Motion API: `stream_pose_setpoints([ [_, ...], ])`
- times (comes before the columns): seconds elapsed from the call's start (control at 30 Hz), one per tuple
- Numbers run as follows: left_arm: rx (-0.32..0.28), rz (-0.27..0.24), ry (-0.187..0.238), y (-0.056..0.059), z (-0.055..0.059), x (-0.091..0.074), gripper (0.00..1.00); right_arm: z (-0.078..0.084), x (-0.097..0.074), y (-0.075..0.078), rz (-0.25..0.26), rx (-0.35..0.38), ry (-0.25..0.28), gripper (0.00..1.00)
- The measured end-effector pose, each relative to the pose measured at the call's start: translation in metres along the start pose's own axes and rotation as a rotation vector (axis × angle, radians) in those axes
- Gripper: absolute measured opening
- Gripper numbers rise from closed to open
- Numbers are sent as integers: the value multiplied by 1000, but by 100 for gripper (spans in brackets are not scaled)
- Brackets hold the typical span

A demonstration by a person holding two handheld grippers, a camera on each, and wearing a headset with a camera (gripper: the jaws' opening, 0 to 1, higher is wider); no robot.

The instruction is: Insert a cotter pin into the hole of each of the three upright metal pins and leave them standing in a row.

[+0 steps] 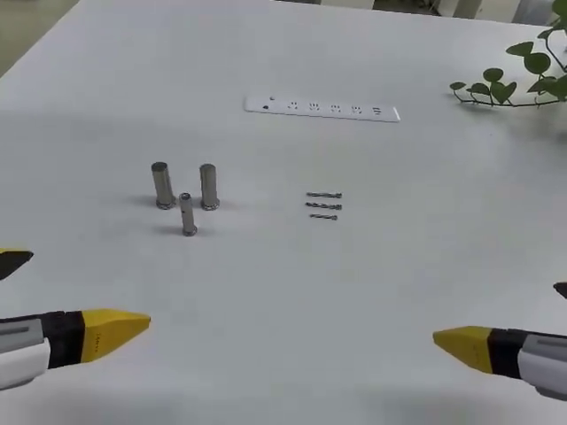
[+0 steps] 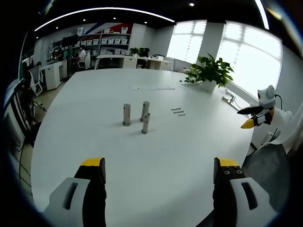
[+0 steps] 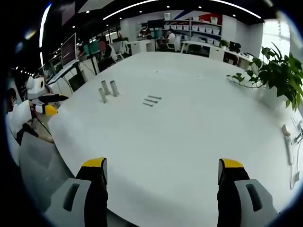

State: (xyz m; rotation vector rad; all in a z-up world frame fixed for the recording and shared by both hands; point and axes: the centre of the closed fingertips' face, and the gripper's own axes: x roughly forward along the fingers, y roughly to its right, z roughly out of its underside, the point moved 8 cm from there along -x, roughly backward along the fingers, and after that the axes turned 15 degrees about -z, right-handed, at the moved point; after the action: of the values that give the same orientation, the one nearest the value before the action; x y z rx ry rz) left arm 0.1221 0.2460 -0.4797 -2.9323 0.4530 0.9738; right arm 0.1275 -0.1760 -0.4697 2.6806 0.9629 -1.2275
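Three upright metal pins (image 1: 184, 199) stand in a loose cluster left of the table's middle; the same pins (image 2: 137, 115) appear ahead in the left gripper view, and the pins (image 3: 108, 89) sit far off in the right gripper view. Three small cotter pins (image 1: 323, 205) lie side by side to their right, cotter pins (image 2: 178, 111) and cotter pins (image 3: 150, 100) too. My left gripper (image 2: 158, 170) is open over the near table edge, left gripper (image 1: 53, 292) at the lower left. My right gripper (image 3: 162, 171) is open and holds nothing, right gripper (image 1: 496, 341) at the lower right.
A white power strip (image 1: 322, 108) lies flat beyond the pins. A leafy plant (image 1: 523, 75) reaches in at the far right corner. The white table (image 1: 283, 283) stretches bare between the grippers and the parts.
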Motion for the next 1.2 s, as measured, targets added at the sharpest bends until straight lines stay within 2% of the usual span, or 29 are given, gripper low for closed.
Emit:
stream_pose_setpoints([
  [0.37,23,28,0,1,-6,8,91,-3,0,1,7,-7,4,95],
  [0.53,40,41,2,2,-14,17,90,-2,-1,3,20,-3,12,94],
  [0.83,67,78,14,5,-26,35,88,2,0,6,11,19,7,94],
  [1.2,95,121,-3,9,-29,53,85,1,2,9,13,25,-8,94],
])
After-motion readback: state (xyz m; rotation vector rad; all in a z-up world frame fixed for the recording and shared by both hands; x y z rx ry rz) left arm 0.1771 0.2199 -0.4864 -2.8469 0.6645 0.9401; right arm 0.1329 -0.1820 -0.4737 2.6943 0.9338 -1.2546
